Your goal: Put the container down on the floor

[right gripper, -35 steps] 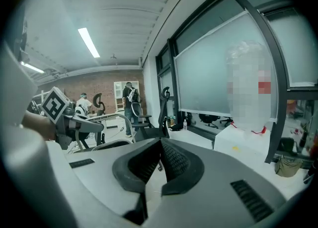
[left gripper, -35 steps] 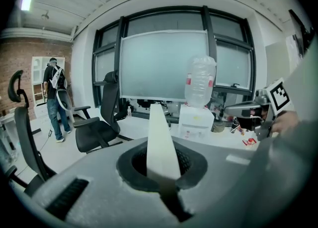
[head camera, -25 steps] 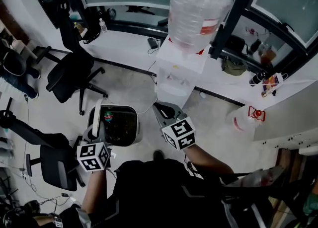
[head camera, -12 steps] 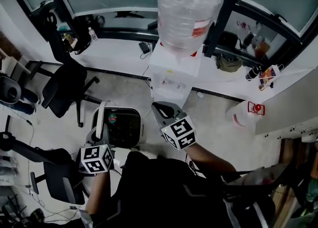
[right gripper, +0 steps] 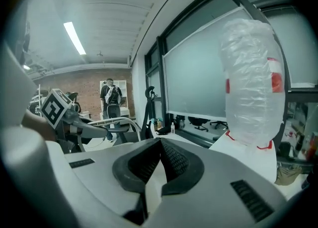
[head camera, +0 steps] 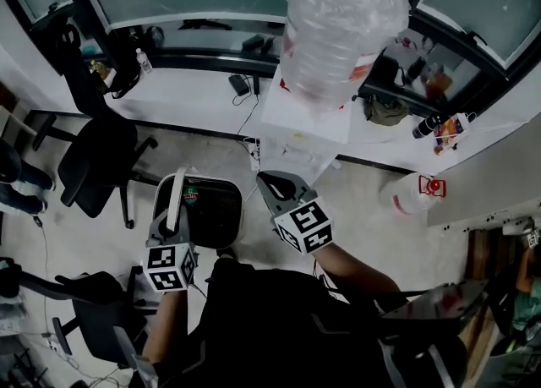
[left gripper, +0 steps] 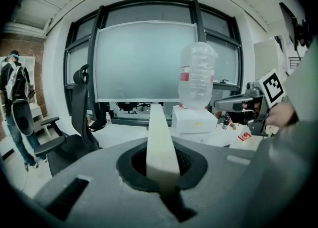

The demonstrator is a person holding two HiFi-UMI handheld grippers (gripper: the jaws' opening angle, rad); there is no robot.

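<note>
- Container (head camera: pixel 215 217), a white bin with a dark inside, hangs by its pale handle (head camera: pixel 173 204) from the left gripper (head camera: pixel 169 226), in front of and to the left of the water dispenser (head camera: pixel 304 133).
- No view shows whether its base touches the floor (head camera: pixel 211 154).
- In the left gripper view the left gripper (left gripper: pixel 161 172) is clenched on the handle (left gripper: pixel 160 147), which rises as a flat strip from between the pads. The bin itself is out of sight there.
- Right gripper (head camera: pixel 270 185) is clenched on nothing. In its own view the right gripper (right gripper: pixel 160 145) has its pads meeting at the tips, aimed just left of the dispenser's bottle (right gripper: pixel 251 83).
- Only the head view shows the bin's open top and a small green and red object lying inside.
- Only the two gripper views show a person (left gripper: pixel 15 103) standing far to the left of the dispenser.
- Bare floor lies left of the dispenser, beyond the bin.
- An office chair (head camera: pixel 93 158) stands further left of the dispenser, and the white ledge (head camera: pixel 194 99) runs left from it under the windows.
- A clear jug (head camera: pixel 414 196) with a red cap sits on the floor to the dispenser's right.
</note>
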